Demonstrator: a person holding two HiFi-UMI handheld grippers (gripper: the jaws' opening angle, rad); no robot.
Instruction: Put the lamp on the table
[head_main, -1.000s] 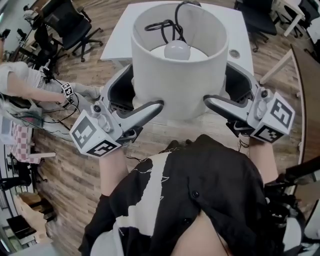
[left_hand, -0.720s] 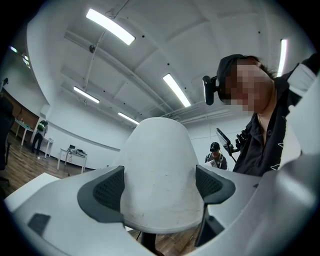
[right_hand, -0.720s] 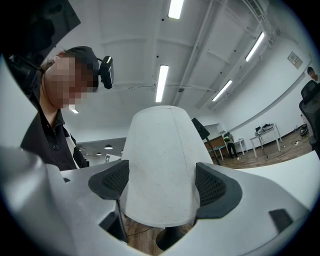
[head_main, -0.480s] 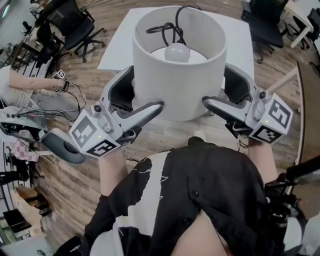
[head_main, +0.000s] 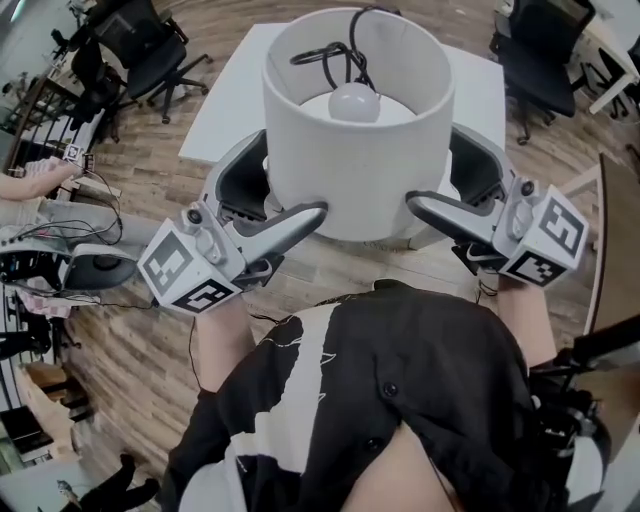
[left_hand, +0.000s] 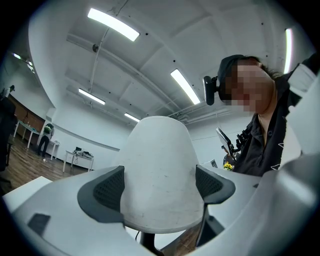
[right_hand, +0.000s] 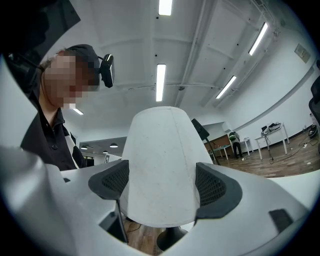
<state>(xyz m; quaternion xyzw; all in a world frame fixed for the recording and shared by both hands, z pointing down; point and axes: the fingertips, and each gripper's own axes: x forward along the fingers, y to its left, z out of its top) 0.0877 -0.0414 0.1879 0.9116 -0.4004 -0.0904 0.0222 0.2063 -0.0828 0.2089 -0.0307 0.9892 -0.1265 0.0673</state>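
Wood floor (head_main: 150, 330), office chairs (head_main: 150, 50) around; white surface (head_main: 230, 100) ahead of the person.

Head view: lamp (head_main: 355, 160) held up between both tongs, its white drum shade over the surface's near edge. Bulb (head_main: 355, 100) and looped black cord (head_main: 335, 55) show inside the shade. Left tongs (head_main: 290, 180) and right tongs (head_main: 435, 175) flank the shade.

Left gripper view: both pads (left_hand: 102, 192) press the shade wall, pinching it.

Right gripper view: same grip, pads (right_hand: 212, 185) against the shade; dark lamp base (right_hand: 170, 245) hangs over floorboards, so it looks unsupported.

Judgement: carrying step, not yet set down. Next: bring it forward over the surface, lower evenly until the base sits flat, then spread both tongs.
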